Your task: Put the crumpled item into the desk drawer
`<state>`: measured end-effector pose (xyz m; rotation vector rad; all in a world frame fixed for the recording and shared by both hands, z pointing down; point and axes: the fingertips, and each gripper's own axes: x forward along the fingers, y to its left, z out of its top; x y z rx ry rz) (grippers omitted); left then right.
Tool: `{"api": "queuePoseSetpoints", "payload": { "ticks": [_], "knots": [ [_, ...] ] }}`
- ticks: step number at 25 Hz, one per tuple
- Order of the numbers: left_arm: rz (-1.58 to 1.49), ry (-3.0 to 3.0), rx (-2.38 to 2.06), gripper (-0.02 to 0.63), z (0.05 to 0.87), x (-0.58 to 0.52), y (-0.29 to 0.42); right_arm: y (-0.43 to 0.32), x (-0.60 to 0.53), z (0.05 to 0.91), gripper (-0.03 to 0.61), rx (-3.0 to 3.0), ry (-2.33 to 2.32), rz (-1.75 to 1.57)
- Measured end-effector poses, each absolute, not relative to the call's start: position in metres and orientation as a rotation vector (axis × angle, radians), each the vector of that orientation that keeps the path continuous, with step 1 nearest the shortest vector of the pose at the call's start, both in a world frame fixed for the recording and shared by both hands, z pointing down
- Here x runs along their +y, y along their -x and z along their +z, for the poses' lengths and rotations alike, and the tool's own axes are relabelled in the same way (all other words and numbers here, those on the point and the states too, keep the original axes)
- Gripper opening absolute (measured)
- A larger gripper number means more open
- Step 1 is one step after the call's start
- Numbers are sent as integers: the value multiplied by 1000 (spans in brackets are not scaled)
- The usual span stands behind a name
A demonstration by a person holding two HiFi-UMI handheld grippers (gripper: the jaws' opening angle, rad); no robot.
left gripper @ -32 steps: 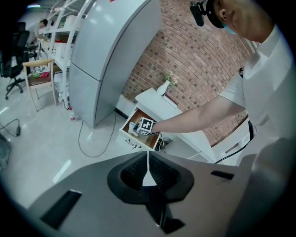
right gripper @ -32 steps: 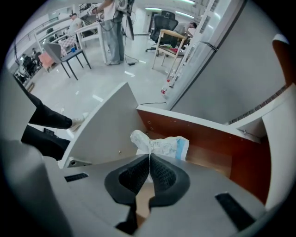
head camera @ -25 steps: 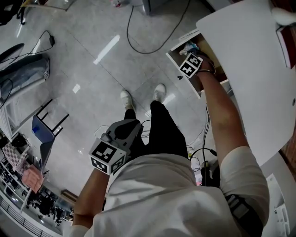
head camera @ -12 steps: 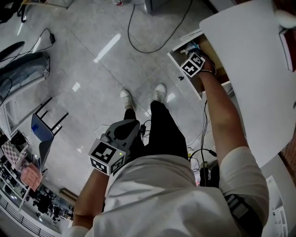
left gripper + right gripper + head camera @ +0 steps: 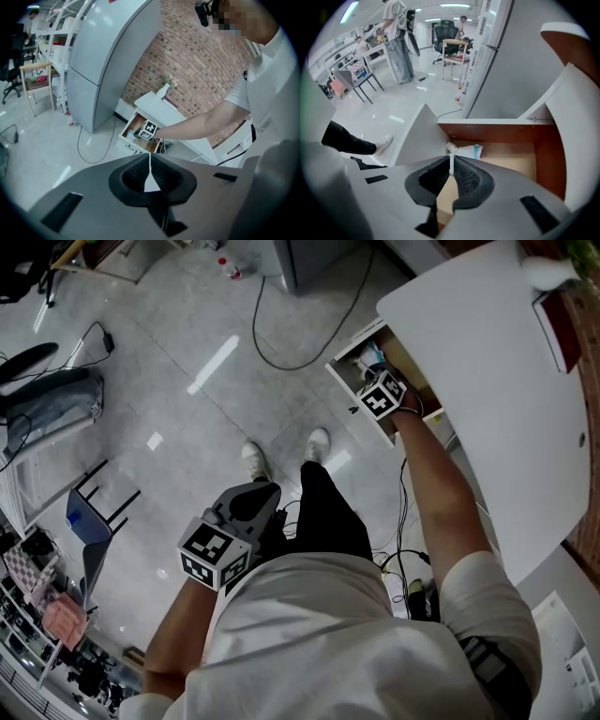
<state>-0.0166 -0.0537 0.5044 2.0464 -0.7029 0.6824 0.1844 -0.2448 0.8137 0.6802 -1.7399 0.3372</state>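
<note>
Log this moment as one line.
left gripper: shut, empty, held low | right gripper: shut, empty, over open drawer | crumpled item: lying in drawer, back corner

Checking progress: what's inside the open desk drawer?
A crumpled white-and-blue item lies on the wooden floor of the drawer, its white end in the shut right tool. The tool covers the near floor.

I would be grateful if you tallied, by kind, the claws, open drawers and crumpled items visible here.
Claws: 2, the left claw and the right claw
Open desk drawer: 1
White-and-blue crumpled item: 1
Total: 4
</note>
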Motion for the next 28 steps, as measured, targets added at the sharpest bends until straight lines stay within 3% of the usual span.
{"api": "queuePoseSetpoints", "payload": {
  "ticks": [15, 28],
  "knots": [
    [655, -2287, -611, 31, 418, -55, 20, -147, -155, 650, 29, -1916, -889, 584],
    [626, -2432, -558, 31, 363, -22, 101, -58, -44, 528, 29, -2007, -1004, 695]
  ]
}}
